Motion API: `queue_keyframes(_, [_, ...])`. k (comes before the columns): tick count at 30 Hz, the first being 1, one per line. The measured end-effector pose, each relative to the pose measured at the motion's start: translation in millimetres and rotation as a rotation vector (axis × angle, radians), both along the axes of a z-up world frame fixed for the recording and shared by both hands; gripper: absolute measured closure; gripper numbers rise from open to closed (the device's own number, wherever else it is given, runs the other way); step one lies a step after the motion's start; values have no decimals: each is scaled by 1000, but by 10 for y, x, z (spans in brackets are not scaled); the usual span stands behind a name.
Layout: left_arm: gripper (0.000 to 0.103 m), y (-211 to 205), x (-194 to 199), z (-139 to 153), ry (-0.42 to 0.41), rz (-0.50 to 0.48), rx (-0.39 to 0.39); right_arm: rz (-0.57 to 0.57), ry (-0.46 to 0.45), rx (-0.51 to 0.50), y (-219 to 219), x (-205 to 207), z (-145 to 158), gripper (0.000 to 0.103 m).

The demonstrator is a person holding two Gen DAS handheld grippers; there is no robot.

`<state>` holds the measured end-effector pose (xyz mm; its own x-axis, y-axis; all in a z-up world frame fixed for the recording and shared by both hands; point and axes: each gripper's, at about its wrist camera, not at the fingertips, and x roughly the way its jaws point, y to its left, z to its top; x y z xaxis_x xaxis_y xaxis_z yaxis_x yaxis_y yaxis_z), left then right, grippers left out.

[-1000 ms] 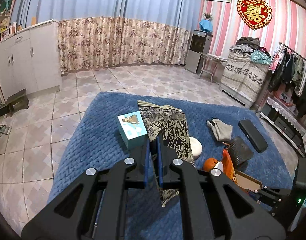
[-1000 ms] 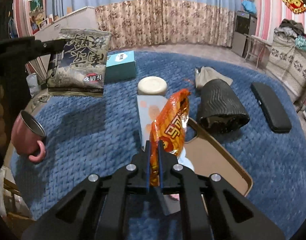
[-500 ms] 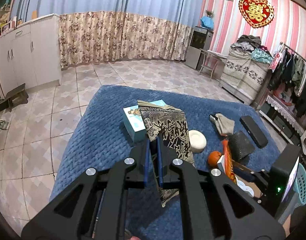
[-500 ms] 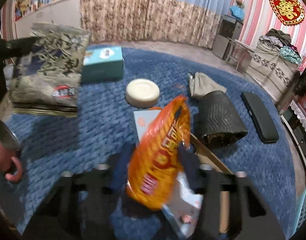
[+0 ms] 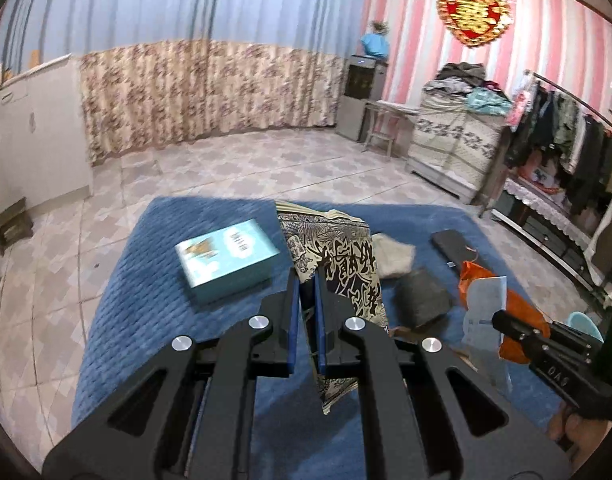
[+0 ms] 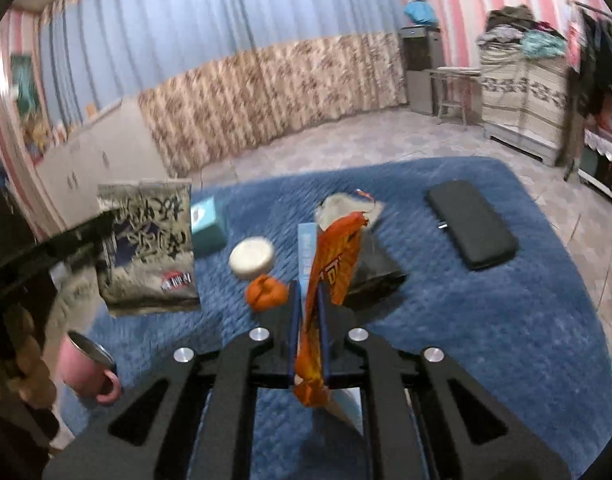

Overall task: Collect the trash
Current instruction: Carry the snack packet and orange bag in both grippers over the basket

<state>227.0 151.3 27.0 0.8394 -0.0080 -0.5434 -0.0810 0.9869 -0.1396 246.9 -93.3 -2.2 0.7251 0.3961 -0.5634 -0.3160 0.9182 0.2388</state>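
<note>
Left tongs point(image 5: 306, 280) clamp a patterned snack bag point(image 5: 338, 264); right tongs point(image 6: 308, 292), just closing, pinch an orange wrapper point(image 6: 334, 256) with a pale blue sheet point(image 6: 306, 248) above the blue blanket point(image 6: 466, 320). That loosely caught sheet could slip free.

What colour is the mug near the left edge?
Pink, with a metallic inside: the mug shows only in the right wrist view.
</note>
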Motion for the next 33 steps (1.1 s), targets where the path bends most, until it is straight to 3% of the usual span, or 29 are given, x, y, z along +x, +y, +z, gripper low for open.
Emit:
queue_keyframes(9, [97, -1089, 205, 146, -15, -169, 31, -165, -65, 34, -1064, -237, 183, 94])
queue_keyframes(17, [97, -2285, 290, 92, -24, -335, 76, -353, -67, 19, -2163, -508, 120, 94])
queue_keyframes(25, [97, -3436, 201, -15, -43, -487, 128, -523, -56, -25, -3088, -773, 71, 94])
queue_keyframes(33, [97, -4280, -15, -141, -57, -653, 124, -647, -58, -20, -3768, -1071, 12, 94])
